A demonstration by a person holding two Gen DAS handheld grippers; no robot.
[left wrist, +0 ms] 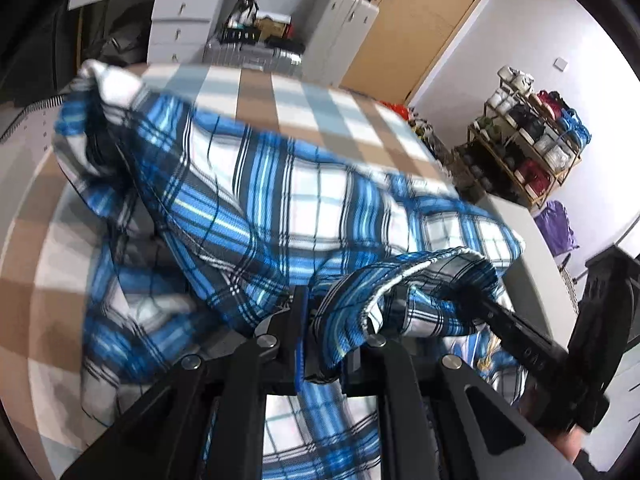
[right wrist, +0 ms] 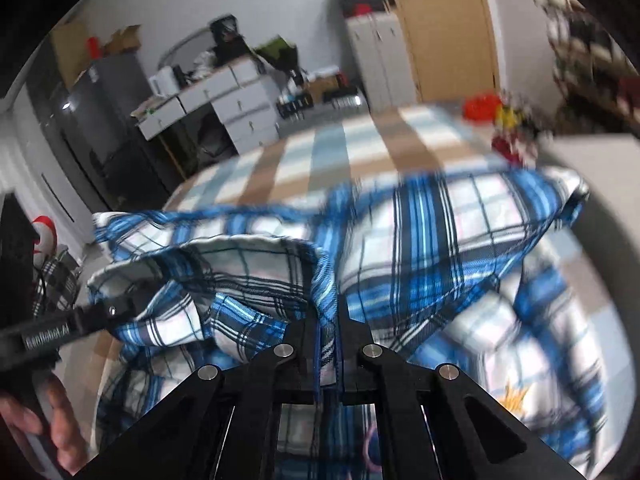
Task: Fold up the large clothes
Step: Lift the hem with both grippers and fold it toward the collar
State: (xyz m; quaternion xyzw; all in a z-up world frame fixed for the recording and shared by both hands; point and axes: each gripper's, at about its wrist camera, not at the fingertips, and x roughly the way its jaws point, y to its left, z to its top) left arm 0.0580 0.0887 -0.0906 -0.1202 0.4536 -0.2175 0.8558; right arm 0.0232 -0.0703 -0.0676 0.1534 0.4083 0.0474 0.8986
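A blue, white and black plaid garment (left wrist: 304, 200) hangs bunched between the two grippers above a bed with a brown, pale blue and white checked cover (left wrist: 256, 92). My left gripper (left wrist: 316, 320) is shut on a fold of its hem at the bottom centre of the left wrist view. The other gripper's tip (left wrist: 480, 304) enters the cloth from the right. In the right wrist view the garment (right wrist: 440, 232) drapes over the checked cover (right wrist: 320, 152). There my right gripper (right wrist: 328, 332) is shut on an edge of it. The left gripper (right wrist: 116, 312) grips the hem at the left, held by a hand (right wrist: 52, 420).
Past the bed's far edge stand white drawers (left wrist: 180, 24), a pale cabinet (left wrist: 344, 20) and a wooden door. A rack of bags (left wrist: 532, 148) and a purple cloth (left wrist: 556, 228) are at the right wall. A dark fridge (right wrist: 100, 120) and red toys (right wrist: 484, 106) show in the right wrist view.
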